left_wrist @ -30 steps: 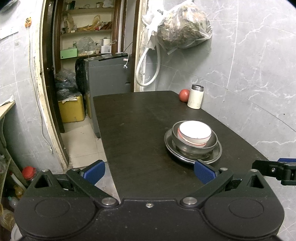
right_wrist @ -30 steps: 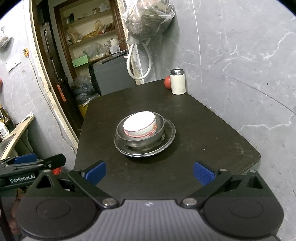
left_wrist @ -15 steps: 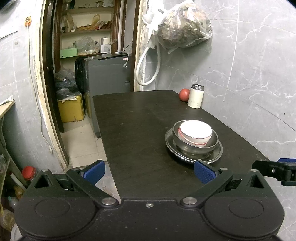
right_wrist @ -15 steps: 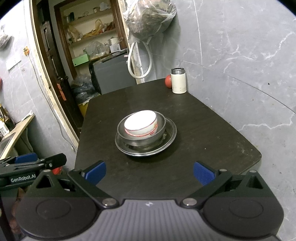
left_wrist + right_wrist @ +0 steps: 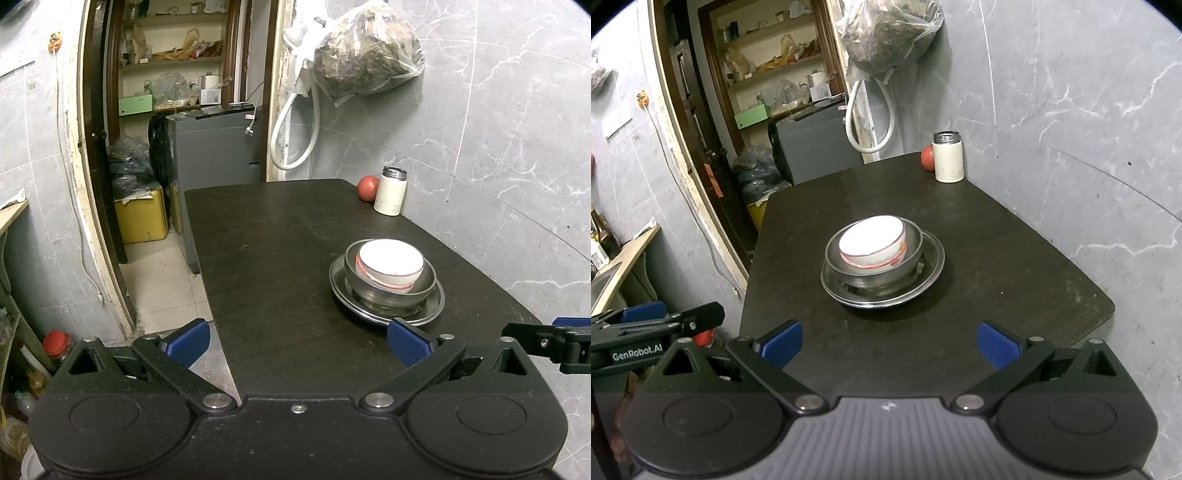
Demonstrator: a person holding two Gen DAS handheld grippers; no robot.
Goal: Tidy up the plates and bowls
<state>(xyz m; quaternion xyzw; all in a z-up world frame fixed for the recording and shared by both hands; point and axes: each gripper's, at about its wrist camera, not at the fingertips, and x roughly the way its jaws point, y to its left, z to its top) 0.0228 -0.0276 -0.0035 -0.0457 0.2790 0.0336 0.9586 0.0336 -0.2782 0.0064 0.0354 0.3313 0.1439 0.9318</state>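
- Holding both tools back from the stack, you have your left gripper (image 5: 298, 344) at the bottom of its own view with the blue pads spread wide and nothing between them.
- Your right gripper (image 5: 889, 343) sits the same way at the bottom of its view: jaws wide apart, empty, above the near edge of the desk (image 5: 1015, 258).
- Each tool shows in the other's camera: a black finger of the right one pokes in at the lower right of the left view, and the left one, marked "GenRobot.AI", enters at the lower left of the right view.
- You see the dishes nested in one pile. A white bowl (image 5: 872, 242) with a red band sits tilted inside a steel bowl (image 5: 912, 254), and that bowl rests on a steel plate (image 5: 932, 271).
- In the left view the pile lies right of centre, with the white bowl (image 5: 390, 264) in the steel bowl (image 5: 424, 286) on the steel plate (image 5: 436, 304); the plate's near rim appears just above your right-hand pad.
- In the right view the pile is at the centre of the frame, well apart from both pads.
- At the far end of the desk (image 5: 277, 258), in the upper right, a white flask (image 5: 390, 192) with a metal rim stands upright against the grey marble wall, with a red fruit (image 5: 368, 188) just beside it.
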